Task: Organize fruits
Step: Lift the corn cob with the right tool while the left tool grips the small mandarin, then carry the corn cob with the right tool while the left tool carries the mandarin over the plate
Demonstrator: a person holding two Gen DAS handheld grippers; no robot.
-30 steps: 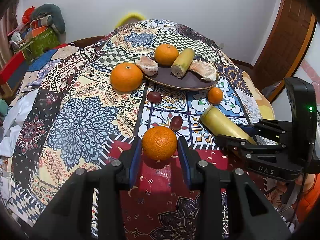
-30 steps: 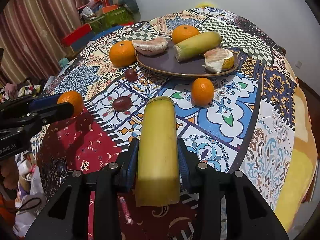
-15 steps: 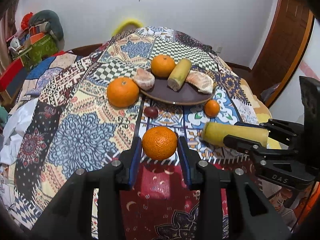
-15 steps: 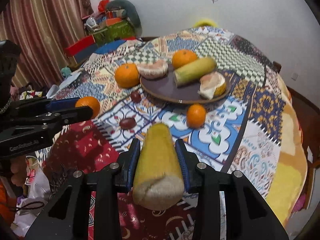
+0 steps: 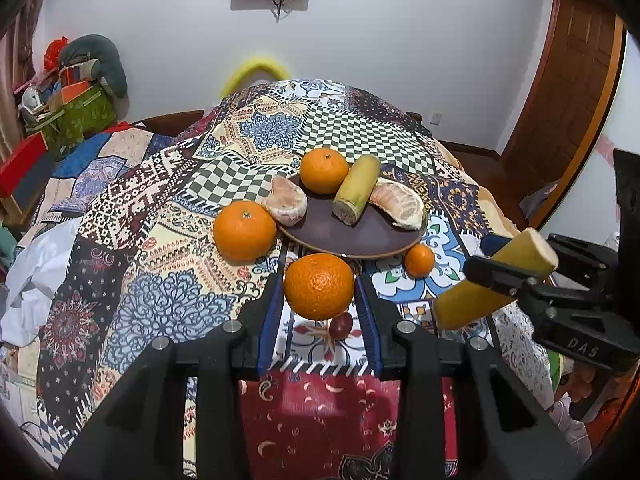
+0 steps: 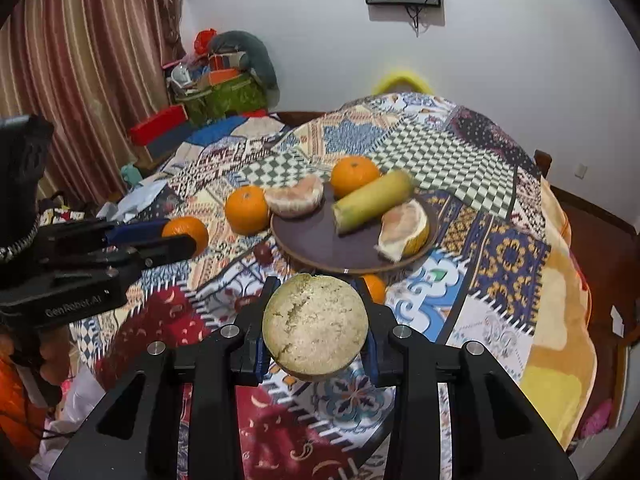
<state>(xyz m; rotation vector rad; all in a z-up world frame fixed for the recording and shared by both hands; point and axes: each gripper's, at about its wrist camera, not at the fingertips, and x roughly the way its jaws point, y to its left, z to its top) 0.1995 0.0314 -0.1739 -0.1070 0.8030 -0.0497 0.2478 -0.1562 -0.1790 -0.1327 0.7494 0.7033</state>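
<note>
I have both loads off the patchwork-covered worktop (image 5: 168, 240) and I read this as the carry step toward the brown plate (image 5: 360, 242). My left hand-held gripper (image 5: 319, 300) is clamped on an orange (image 5: 319, 286), held in the air just short of the plate's near rim. My right hand-held gripper (image 6: 316, 328) is closed on a yellow cane-like stalk piece (image 6: 315, 328), its cut end facing the camera. The plate already carries an orange, another stalk piece (image 5: 357, 194) and two peeled segments. Next I need to bring each load over a free patch of plate, the near dark area looks best, lower, then release without knocking the fruit there.
</note>
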